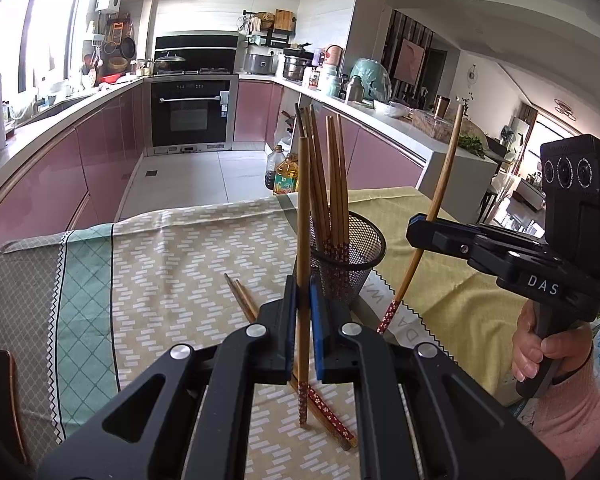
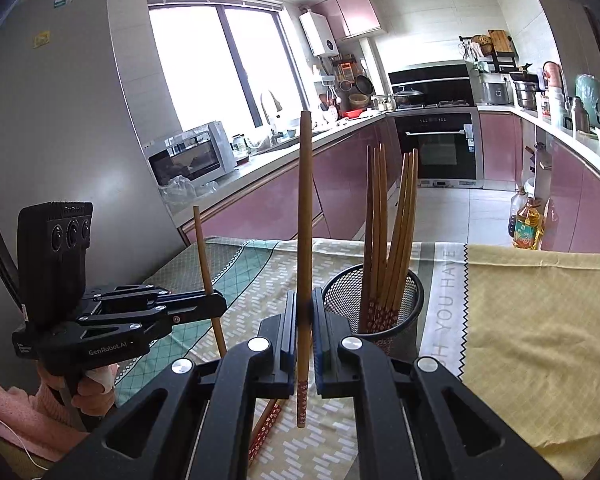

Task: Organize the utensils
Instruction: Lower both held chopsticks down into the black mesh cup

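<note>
Chopsticks (image 1: 332,184) upright in mesh cup (image 1: 350,264); two loose chopsticks (image 1: 244,300) beside

- We see our left gripper (image 1: 302,304) as matt black plastic with blue-lined jaws and round silver screws at its linkage pivots.
- Our right gripper (image 2: 305,320) matches it; seen from the left wrist camera, its body reads "DAS" in white.
- A black camera block with three round lenses tops each gripper.
- We wear pink knitted sleeves (image 1: 580,404); a white bandage wraps one left finger (image 2: 102,376).
</note>
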Motion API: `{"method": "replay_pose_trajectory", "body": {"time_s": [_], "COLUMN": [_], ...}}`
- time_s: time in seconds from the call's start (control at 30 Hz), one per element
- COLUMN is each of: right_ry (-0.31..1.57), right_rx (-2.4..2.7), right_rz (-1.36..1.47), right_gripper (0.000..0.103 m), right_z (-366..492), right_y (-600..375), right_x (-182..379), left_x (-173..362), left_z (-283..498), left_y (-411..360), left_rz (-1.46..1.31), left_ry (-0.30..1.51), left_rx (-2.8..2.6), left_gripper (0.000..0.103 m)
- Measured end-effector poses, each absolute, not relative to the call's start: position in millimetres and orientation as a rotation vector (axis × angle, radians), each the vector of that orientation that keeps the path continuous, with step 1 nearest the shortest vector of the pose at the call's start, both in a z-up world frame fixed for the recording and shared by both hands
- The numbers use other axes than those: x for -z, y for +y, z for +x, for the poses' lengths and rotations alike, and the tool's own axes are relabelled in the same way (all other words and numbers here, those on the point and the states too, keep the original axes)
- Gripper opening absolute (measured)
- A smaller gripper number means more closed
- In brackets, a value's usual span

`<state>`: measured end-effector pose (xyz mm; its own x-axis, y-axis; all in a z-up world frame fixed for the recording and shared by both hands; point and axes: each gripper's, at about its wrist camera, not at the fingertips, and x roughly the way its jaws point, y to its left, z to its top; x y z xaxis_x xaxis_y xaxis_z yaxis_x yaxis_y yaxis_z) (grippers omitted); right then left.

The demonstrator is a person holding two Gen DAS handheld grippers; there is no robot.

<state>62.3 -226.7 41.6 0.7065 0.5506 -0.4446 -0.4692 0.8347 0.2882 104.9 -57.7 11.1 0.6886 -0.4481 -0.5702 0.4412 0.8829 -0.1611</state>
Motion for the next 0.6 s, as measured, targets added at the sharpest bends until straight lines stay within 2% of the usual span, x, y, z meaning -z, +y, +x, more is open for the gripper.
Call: {"method": "replay_pose_trajectory", "body": {"time_s": [0.6], "right_ry": [0.503], "right_rx": [-0.551], "right_rz": [0.144], "right_gripper": [0.006], "right_z": [64], "right_y": [-234], "right_x": [-57], "left_x": [-24], "left_z": [108], "left_y": [-68], "left_rz": [0.022], "left_ry": [0.592], "left_rx": [0.496], "left_gripper": [0.007]}}
